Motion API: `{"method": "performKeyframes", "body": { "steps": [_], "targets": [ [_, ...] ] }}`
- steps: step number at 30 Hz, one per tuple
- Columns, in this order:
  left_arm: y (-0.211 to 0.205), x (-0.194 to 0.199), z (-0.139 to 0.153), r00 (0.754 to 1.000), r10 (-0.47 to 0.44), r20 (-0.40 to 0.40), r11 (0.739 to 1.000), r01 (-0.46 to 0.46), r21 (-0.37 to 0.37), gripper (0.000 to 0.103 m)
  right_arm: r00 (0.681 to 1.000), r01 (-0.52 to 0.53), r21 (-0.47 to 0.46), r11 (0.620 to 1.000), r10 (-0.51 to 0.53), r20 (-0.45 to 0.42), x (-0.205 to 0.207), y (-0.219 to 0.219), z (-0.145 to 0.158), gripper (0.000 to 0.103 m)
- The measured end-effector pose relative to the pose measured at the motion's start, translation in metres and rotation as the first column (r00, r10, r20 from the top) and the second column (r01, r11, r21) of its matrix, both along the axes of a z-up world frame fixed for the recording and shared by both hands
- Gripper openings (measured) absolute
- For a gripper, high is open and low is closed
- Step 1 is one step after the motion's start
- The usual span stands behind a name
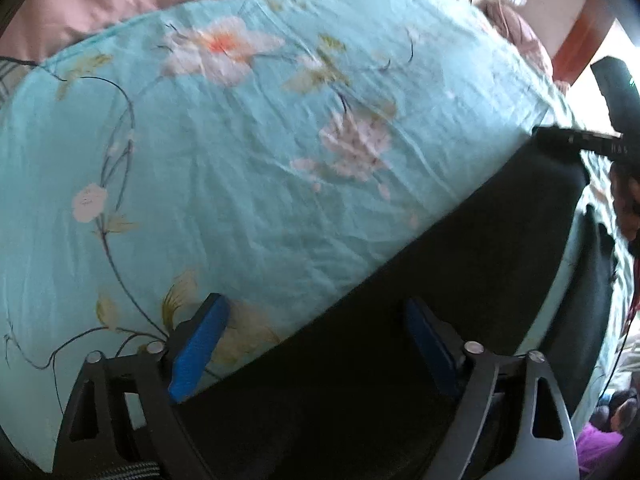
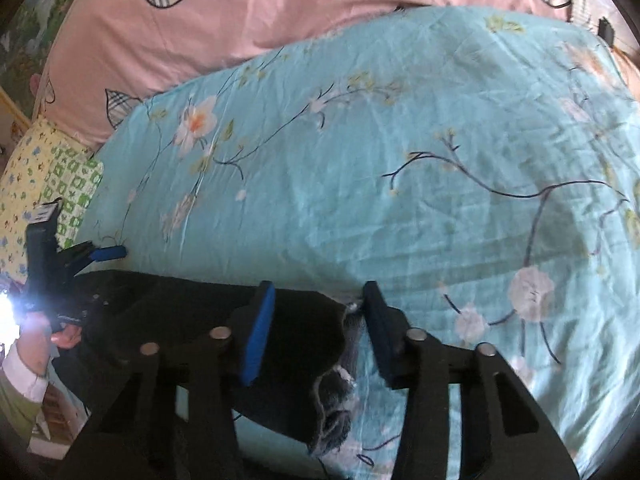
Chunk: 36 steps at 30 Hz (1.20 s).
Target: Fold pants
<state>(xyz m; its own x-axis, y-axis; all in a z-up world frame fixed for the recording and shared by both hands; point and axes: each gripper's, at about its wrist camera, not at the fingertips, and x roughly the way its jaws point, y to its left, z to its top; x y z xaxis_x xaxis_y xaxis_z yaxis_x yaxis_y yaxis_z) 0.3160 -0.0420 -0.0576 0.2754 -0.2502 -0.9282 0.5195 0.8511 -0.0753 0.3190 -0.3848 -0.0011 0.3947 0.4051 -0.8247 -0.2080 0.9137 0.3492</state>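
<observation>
Dark pants [image 1: 420, 280] are spread on a teal floral bedsheet [image 1: 224, 184], near its front edge, with a pink quilt [image 2: 240, 28] lying beyond.

In the left wrist view, the left gripper [image 1: 316, 344] is tipped steeply down over the pants' long edge. Its jaws are spread wide, one blue pad [image 1: 198, 348] over the sheet and the other over the dark cloth; nothing is gripped.

In the right wrist view, the right gripper [image 2: 318, 332] is angled down at the ragged end of the pants [image 2: 304, 344]. Its jaws are partly drawn in, the cloth edge lies between them, and no pad is seen pressing it.

A hand [image 2: 66, 336] with a white cuff is seen at the far left, behind the left gripper [image 2: 108, 254].
</observation>
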Motion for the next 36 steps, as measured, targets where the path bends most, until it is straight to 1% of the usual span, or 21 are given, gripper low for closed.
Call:
{"method": "performKeyframes", "body": {
  "steps": [1,2,4,5,7,8,9,10,13,16,20,26,30,36],
  "targets": [
    [-0.003,0.000,-0.001,1.000,-0.016,0.004,1.000,0.016,0.008,0.085,1.000,-0.004,0.001,1.000,0.004,-0.001,0.001,0.001,0.000,0.024],
    [-0.005,-0.001,-0.002,1.000,-0.029,0.009,0.999,0.029,0.013,0.082,1.000,-0.007,0.003,1.000,0.007,0.001,0.000,0.000,0.000,0.015],
    [-0.010,-0.001,0.000,0.999,-0.048,0.010,0.999,0.048,0.013,0.063,1.000,-0.014,0.005,1.000,0.013,0.021,-0.002,0.000,0.003,0.013],
    [-0.013,-0.002,0.001,0.999,-0.051,0.007,0.999,0.051,0.008,0.056,0.999,-0.021,0.009,1.000,0.020,0.034,-0.003,0.001,0.006,0.010],
    [-0.020,-0.004,0.003,0.997,-0.074,-0.010,0.997,0.074,-0.009,0.020,0.998,-0.031,0.013,0.999,0.030,0.052,-0.006,0.001,0.010,0.010],
    [-0.024,-0.008,0.005,0.996,-0.084,-0.011,0.996,0.084,-0.008,0.016,0.998,-0.033,0.014,0.999,0.032,0.062,-0.007,0.000,0.013,0.009],
    [-0.028,-0.013,0.008,0.996,-0.094,0.003,0.996,0.094,0.003,0.010,0.997,-0.036,0.018,0.999,0.035,0.072,-0.009,0.000,0.016,0.009],
    [-0.031,-0.018,0.011,0.994,-0.105,0.016,0.994,0.104,0.012,0.007,0.996,-0.038,0.023,0.999,0.036,0.084,-0.011,-0.001,0.019,0.009],
    [-0.033,-0.037,0.020,0.992,-0.117,0.037,0.993,0.117,0.004,0.005,0.993,-0.040,0.046,0.998,0.035,0.109,-0.017,-0.003,0.027,0.009],
    [-0.026,-0.049,0.030,0.992,-0.118,0.053,0.993,0.118,-0.007,0.003,0.990,-0.052,0.064,0.997,0.043,0.138,-0.026,-0.005,0.035,0.008],
    [-0.024,-0.053,0.040,0.991,-0.113,0.073,0.993,0.114,-0.010,0.003,0.984,-0.068,0.077,0.995,0.054,0.168,-0.038,-0.005,0.043,0.008],
    [-0.018,-0.078,0.057,0.988,-0.106,0.112,0.994,0.109,-0.020,0.002,0.972,-0.105,0.102,0.989,0.081,0.219,-0.060,-0.006,0.052,0.008],
    [-0.017,-0.107,0.069,0.986,-0.108,0.126,0.992,0.116,-0.056,0.002,0.967,-0.121,0.126,0.985,0.088,0.240,-0.075,-0.015,0.052,0.008],
    [-0.019,-0.148,0.077,0.987,-0.098,0.130,0.989,0.111,-0.098,0.001,0.964,-0.139,0.155,0.978,0.098,0.246,-0.099,-0.029,0.045,0.008]
  ]
}}
